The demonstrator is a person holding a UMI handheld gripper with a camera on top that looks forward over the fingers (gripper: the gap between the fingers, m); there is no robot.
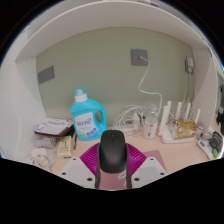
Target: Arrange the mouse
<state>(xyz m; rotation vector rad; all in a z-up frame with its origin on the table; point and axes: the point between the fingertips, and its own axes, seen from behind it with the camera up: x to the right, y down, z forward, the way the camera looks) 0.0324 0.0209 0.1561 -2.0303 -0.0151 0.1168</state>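
A black computer mouse [113, 152] sits upright between the two fingers of the tool [113, 172], its rounded back facing the camera and its body rising above the fingertips. The magenta pads [88, 160] flank it closely on both sides and appear to press against it, so the tool looks closed on the mouse and holding it above the counter [175, 150]. Just beyond the mouse, a blue detergent bottle [85, 114] with a white label stands near the wall. To one side of it lies a clutter of small packages [50, 128], too small to identify. On the other side, a white router [176, 122] with upright antennas rests on the pale wooden counter, with white cables [148, 90] running up to a wall socket [139, 57] on the light green wall.
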